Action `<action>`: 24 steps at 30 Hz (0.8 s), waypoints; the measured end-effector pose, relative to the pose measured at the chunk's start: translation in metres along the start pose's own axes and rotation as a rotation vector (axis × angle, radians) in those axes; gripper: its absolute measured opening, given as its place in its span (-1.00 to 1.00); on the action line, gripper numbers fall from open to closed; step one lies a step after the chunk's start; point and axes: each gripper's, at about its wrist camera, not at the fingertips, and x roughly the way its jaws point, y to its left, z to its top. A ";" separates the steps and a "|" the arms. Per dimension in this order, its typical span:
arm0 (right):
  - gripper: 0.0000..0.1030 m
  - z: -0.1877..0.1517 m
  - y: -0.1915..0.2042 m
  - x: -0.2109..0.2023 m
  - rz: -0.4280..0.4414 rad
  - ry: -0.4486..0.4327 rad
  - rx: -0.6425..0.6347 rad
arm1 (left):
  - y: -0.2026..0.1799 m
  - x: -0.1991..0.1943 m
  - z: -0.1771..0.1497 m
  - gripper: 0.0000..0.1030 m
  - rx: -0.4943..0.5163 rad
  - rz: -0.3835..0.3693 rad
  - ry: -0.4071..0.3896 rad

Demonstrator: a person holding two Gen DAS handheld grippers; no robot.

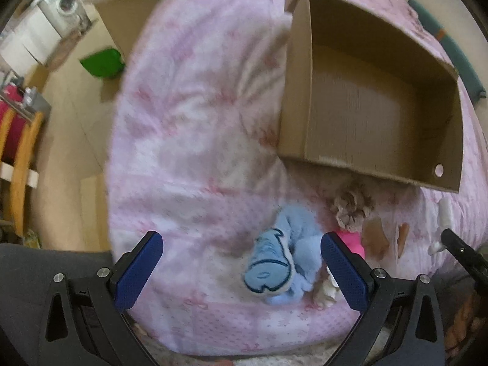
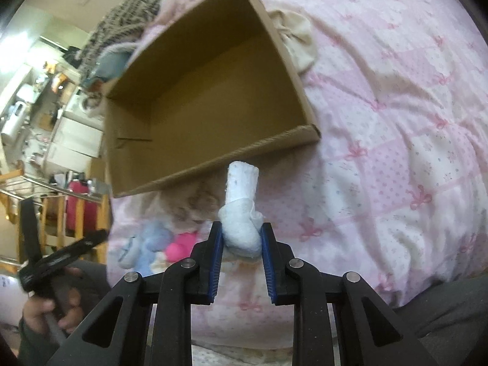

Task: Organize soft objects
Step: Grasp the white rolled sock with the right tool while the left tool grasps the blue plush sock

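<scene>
The white sock (image 2: pixel 241 213) sits clamped in the right claw (image 2: pixel 241 241) just near the empty cardboard box (image 2: pixel 195 91) on the pink bed (image 2: pixel 396 122), probably bound inside. The left claw (image 1: pixel 241 271) hangs apart over the blue plush toy (image 1: pixel 274 259).

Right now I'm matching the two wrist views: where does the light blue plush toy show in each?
Left wrist view: the light blue plush toy lies low and centre on the pink quilt, between the open pads.
Right wrist view: the toy sits lower left, blurred, beside a bright pink plush.
Shared landmark: the open cardboard box, just beyond the toys.
</scene>
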 end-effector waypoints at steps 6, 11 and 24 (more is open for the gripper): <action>-0.49 0.000 -0.006 0.003 0.075 0.042 0.044 | -0.026 0.032 -0.008 0.96 0.013 -0.071 0.094; -0.49 -0.001 -0.002 0.016 0.079 0.067 0.038 | -0.034 0.054 -0.014 0.63 0.014 -0.059 0.128; -0.49 0.000 0.012 0.026 0.081 0.082 0.013 | -0.015 0.086 -0.037 -0.40 -0.044 -0.100 0.154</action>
